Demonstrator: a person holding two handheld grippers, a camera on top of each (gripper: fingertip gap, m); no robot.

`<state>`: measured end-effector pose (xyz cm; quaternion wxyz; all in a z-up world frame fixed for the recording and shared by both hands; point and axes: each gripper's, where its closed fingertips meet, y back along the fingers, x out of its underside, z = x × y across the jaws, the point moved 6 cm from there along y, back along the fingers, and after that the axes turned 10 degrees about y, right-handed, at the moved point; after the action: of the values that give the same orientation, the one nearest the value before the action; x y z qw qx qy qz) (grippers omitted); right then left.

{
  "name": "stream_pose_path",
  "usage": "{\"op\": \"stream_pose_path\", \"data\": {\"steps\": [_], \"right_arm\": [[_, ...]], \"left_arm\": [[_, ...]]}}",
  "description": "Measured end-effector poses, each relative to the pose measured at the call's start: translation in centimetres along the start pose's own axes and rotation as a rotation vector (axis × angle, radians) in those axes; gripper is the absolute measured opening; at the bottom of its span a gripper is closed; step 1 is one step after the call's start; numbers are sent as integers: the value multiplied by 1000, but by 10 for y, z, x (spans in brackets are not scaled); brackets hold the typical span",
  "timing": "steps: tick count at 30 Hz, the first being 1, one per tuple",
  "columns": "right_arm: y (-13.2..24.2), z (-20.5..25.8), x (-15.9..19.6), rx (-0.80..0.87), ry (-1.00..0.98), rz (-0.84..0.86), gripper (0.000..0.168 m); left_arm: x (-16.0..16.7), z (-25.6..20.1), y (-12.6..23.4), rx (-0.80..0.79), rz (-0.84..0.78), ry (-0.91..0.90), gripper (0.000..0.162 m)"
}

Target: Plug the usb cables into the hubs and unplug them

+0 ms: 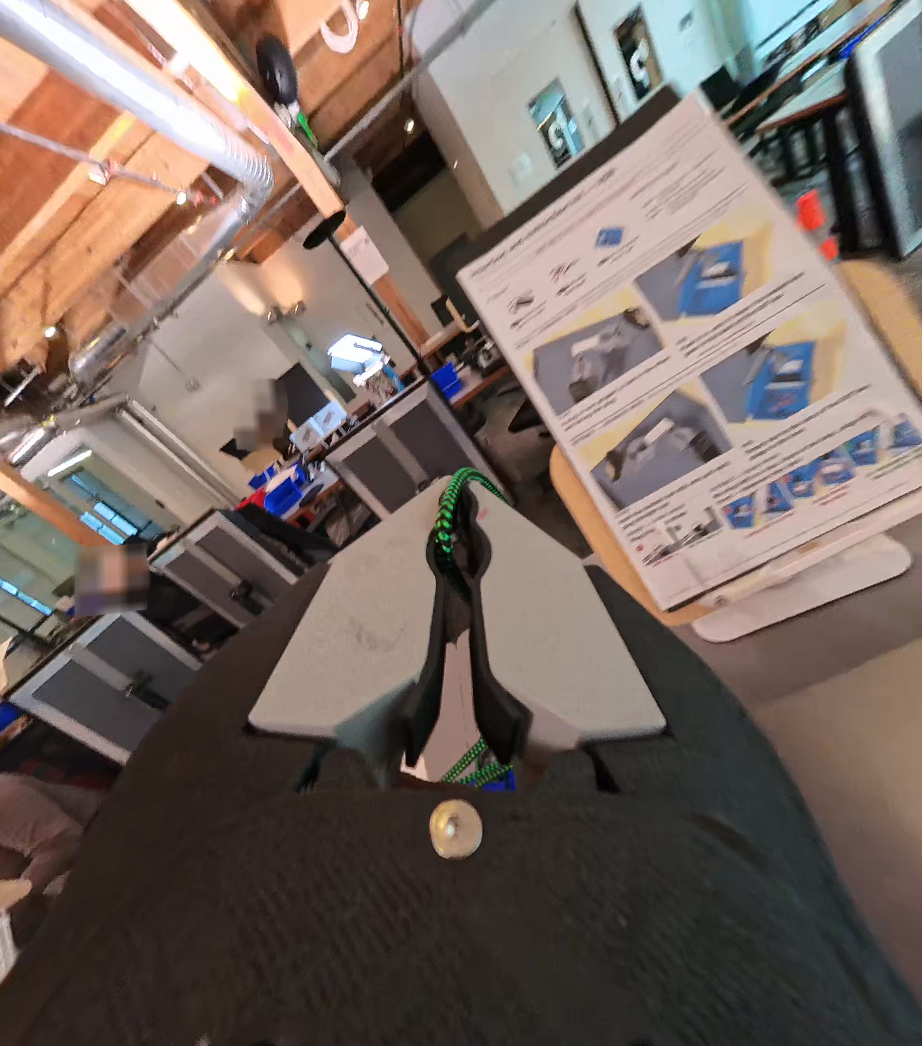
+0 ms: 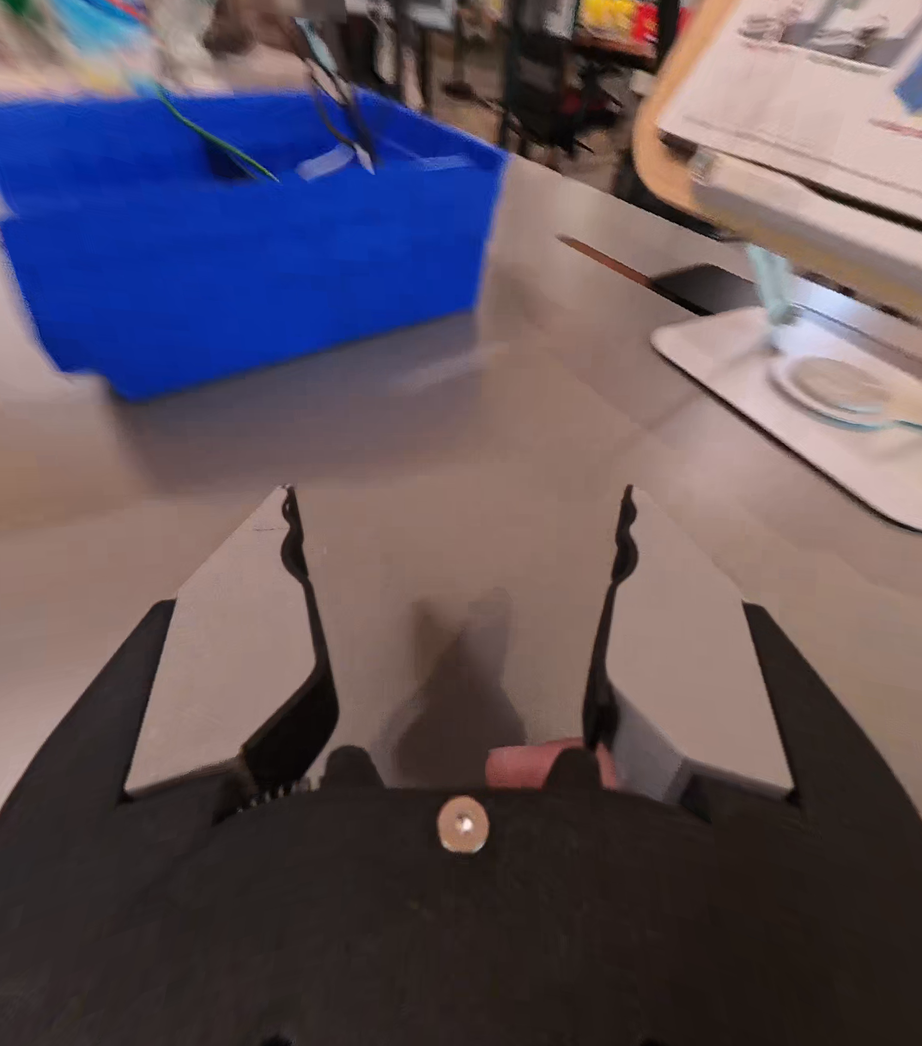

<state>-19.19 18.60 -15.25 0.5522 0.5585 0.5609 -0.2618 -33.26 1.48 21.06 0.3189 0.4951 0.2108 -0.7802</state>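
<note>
My left gripper (image 1: 461,512) is shut on a green-and-black braided USB cable (image 1: 447,526). The cable runs out past the fingertips and hangs below the jaws. The gripper is raised and tilted up toward the room. My right gripper (image 2: 457,509) is open and empty, low over the grey table (image 2: 447,430). A blue bin (image 2: 243,243) stands ahead to the left. A green cable (image 2: 209,141) rises out of it, and a black cable (image 2: 342,110) with a plug hangs into it. No hub can be made out; the view is blurred.
An instruction sheet on a white stand (image 1: 719,362) is at the right of the table; its base (image 2: 821,407) lies ahead right of my right gripper. A dark flat thing (image 2: 702,286) lies behind it. Workbenches (image 1: 391,441) fill the room beyond. The grippers' ends are close to 40 cm from one another.
</note>
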Motion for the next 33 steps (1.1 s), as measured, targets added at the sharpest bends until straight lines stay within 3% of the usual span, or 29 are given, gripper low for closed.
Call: {"op": "stream_pose_path", "data": {"steps": [2,6,10,16,20,22,23,26,33], "right_arm": [[-5,18,-18,-83,-49,-85,115],[-8,35,-51,-66,-26,-200,117],[2,21,-66,37,-78,-286,117],[22,-1,-71,-49,-235,-434,116],[22,8,-73,-170,-248,-434,84],[18,8,-68,-134,-204,-390,27],[19,10,-67,-143,-181,-387,14],[26,12,-70,-214,-181,-404,7],[63,-22,-76,-58,-190,-507,7]], "left_arm": [[-16,-22,9,35,-42,-6,0],[-36,-72,24,140,-82,-38,0],[-47,-118,40,243,-114,-82,0],[-58,-167,70,366,-155,-127,0],[-70,-186,84,399,-188,-152,0],[-74,-190,89,418,-193,-145,0],[-75,-191,91,417,-197,-143,0],[-73,-190,93,406,-204,-133,0],[-24,-168,90,386,-175,16,0]]}}
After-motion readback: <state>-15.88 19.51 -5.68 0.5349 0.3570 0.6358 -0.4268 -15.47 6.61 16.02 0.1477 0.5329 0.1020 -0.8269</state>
